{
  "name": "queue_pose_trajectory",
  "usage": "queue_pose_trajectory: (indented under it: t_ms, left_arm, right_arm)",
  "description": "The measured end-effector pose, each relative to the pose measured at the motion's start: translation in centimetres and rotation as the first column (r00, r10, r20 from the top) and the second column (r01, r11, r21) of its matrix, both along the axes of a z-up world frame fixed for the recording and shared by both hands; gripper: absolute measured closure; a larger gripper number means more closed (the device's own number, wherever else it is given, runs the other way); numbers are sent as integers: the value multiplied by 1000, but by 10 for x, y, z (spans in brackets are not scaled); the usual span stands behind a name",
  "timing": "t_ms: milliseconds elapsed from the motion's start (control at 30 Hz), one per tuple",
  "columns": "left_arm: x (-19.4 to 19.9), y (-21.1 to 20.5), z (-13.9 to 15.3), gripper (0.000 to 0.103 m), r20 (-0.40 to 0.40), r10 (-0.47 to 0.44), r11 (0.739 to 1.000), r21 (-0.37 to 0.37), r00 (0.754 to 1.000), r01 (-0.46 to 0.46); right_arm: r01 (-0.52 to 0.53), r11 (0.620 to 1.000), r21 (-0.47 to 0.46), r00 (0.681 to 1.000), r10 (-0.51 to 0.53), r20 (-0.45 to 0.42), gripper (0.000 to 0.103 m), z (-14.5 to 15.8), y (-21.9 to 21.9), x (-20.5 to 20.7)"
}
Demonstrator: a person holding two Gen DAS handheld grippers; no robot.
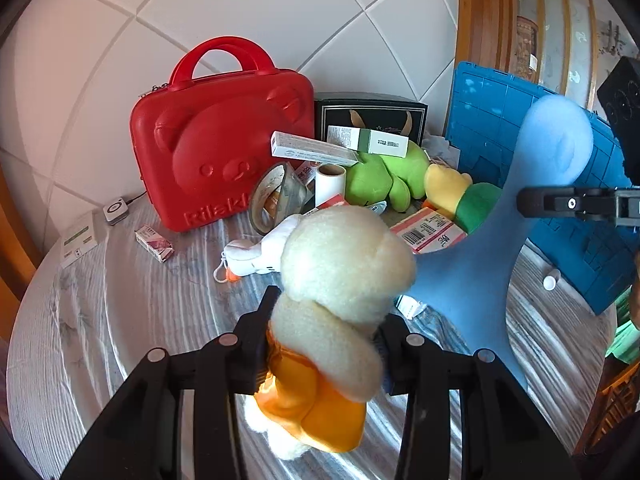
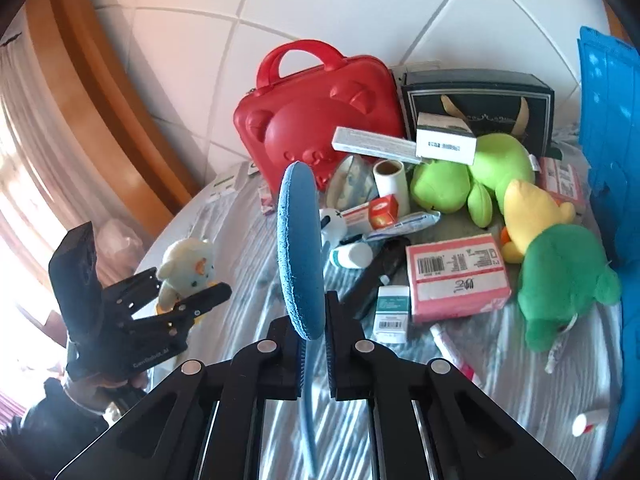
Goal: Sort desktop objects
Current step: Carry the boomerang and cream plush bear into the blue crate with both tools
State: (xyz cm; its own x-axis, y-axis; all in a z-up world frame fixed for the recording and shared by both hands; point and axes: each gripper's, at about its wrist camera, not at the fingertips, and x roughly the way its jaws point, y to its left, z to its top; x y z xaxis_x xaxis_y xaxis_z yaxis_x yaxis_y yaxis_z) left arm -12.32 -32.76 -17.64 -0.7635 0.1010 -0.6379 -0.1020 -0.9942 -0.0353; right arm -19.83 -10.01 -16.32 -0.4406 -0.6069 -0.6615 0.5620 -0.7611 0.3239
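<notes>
My left gripper point(image 1: 324, 320) is shut on a cream plush bear point(image 1: 344, 268) in orange trousers and holds it above the table; it also shows in the right wrist view point(image 2: 186, 268). My right gripper point(image 2: 314, 312) is shut on a flat blue foam pad point(image 2: 300, 248), held edge-up over the table. In the left wrist view the pad point(image 1: 520, 208) spreads wide at the right, pinched by the right gripper point(image 1: 532, 202). A heap of boxes, tubes and plush toys lies behind.
A red bear-face case point(image 1: 224, 148) stands at the back by a black box point(image 1: 372, 114). A green plush point(image 2: 472, 184), a green-and-yellow plush point(image 2: 556, 256), a pink box point(image 2: 456, 276) and a tape roll point(image 1: 272, 196) lie on the table. A blue crate point(image 1: 568, 184) stands at right.
</notes>
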Motion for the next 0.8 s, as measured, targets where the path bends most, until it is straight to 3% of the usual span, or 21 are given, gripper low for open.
queue_pose_trajectory:
  t_ms: [300, 467, 600, 800]
  left_arm:
    - [7, 14, 37, 63, -64, -63, 998, -17, 996, 62]
    - [3, 53, 78, 63, -139, -155, 987, -55, 978, 149]
    - [-7, 108, 119, 63, -197, -252, 967, -82, 947, 240]
    - [-27, 211, 177, 63, -300, -375, 926, -87, 877, 366]
  right_arm:
    - [69, 997, -39, 991, -73, -116, 95, 46, 18, 15]
    - [154, 984, -93, 962, -171, -211, 95, 95, 56, 35]
    - [235, 959, -156, 907, -274, -319, 95, 147, 107, 59]
    - [378, 899, -221, 777, -437, -452, 95, 215, 205, 90]
